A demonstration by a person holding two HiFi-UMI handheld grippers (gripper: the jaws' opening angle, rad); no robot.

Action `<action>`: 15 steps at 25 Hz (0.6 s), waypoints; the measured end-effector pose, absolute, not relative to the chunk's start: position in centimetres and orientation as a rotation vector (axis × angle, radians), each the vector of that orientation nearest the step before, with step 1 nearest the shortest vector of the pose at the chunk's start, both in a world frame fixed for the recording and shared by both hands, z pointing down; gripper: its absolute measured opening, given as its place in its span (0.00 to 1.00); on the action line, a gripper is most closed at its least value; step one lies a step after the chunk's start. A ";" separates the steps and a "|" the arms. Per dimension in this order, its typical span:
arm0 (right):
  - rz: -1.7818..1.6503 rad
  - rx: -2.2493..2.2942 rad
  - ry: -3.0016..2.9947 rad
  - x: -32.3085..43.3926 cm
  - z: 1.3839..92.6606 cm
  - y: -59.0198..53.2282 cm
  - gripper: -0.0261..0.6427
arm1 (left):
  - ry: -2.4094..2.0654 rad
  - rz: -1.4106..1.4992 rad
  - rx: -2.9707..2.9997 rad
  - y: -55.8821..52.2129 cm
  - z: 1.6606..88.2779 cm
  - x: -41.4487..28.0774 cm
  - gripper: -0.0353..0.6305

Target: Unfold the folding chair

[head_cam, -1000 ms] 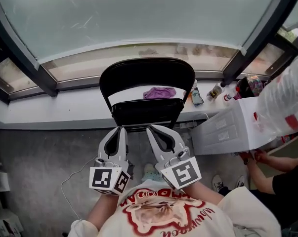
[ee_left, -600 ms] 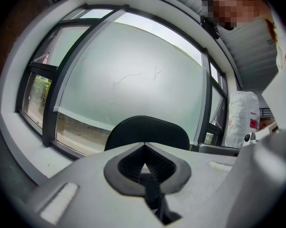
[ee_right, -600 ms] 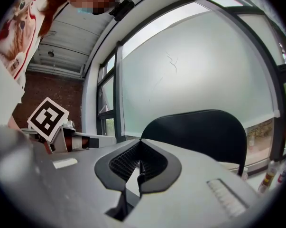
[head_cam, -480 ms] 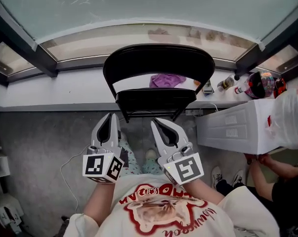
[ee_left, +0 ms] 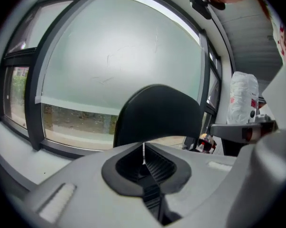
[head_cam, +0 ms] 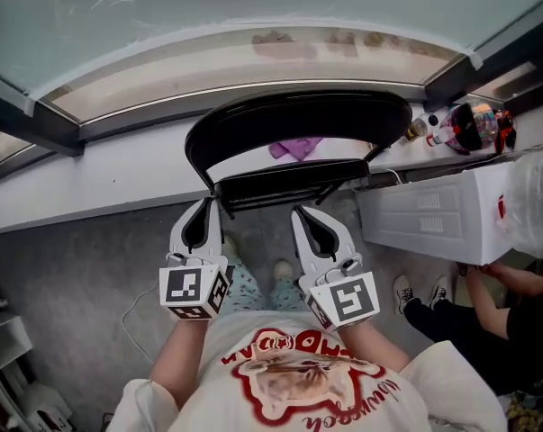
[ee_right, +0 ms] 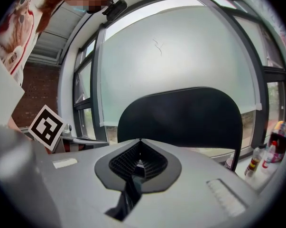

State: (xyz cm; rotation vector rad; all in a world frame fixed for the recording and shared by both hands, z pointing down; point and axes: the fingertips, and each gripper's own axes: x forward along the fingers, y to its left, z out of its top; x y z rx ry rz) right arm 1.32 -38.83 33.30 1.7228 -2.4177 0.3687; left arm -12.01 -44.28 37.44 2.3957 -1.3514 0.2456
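Chair (head_cam: 300, 117): set against the window sill (head_cam: 91, 187), directly ahead of both tongs.
Left tongs (head_cam: 202, 207): jaws pressed together, nothing gripped; tips held just short of the seat's left edge.
Right tongs (head_cam: 305, 214): jaws closed, empty; held near the seat's right side.
Cloth (head_cam: 294, 147): purple, laid on the sill behind the chair.

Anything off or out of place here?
Nothing spilled or damaged. Only oddity: a crumpled purple cloth lying on the sill behind the chair, seen through the gap in its back.
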 end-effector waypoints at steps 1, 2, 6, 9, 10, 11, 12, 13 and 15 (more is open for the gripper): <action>0.388 1.736 -2.400 1.1 33.8 -39.2 0.07 | -1.328 0.284 2.400 -44.7 38.4 -12.0 0.06; 0.408 1.747 -2.385 0.9 34.3 -39.6 0.07 | -1.309 0.310 2.397 -45.0 39.2 -12.1 0.06; 0.528 1.802 -2.316 0.7 36.7 -40.5 0.07 | -1.293 0.355 2.346 -46.5 42.0 -13.2 0.08; 0.589 1.848 -2.246 1.1 38.4 -40.8 0.07 | -1.289 0.379 2.308 -47.8 43.9 -14.0 0.22; 0.610 1.864 -2.221 1.3 38.9 -40.8 0.07 | -1.282 0.387 2.295 -48.2 44.5 -14.1 0.24; 0.632 1.882 -2.198 1.5 39.3 -40.8 0.07 | -1.275 0.393 2.284 -48.6 45.1 -14.2 0.26; 0.654 1.902 -2.178 1.8 39.7 -40.8 0.07 | -1.269 0.398 2.276 -49.0 45.6 -14.3 0.27; 0.677 1.925 -2.160 2.1 40.1 -40.8 0.07 | -1.264 0.402 2.269 -49.3 46.0 -14.3 0.29; 0.746 1.975 -2.129 2.6 40.9 -40.9 0.07 | -1.247 0.407 2.261 -49.9 46.8 -14.2 0.32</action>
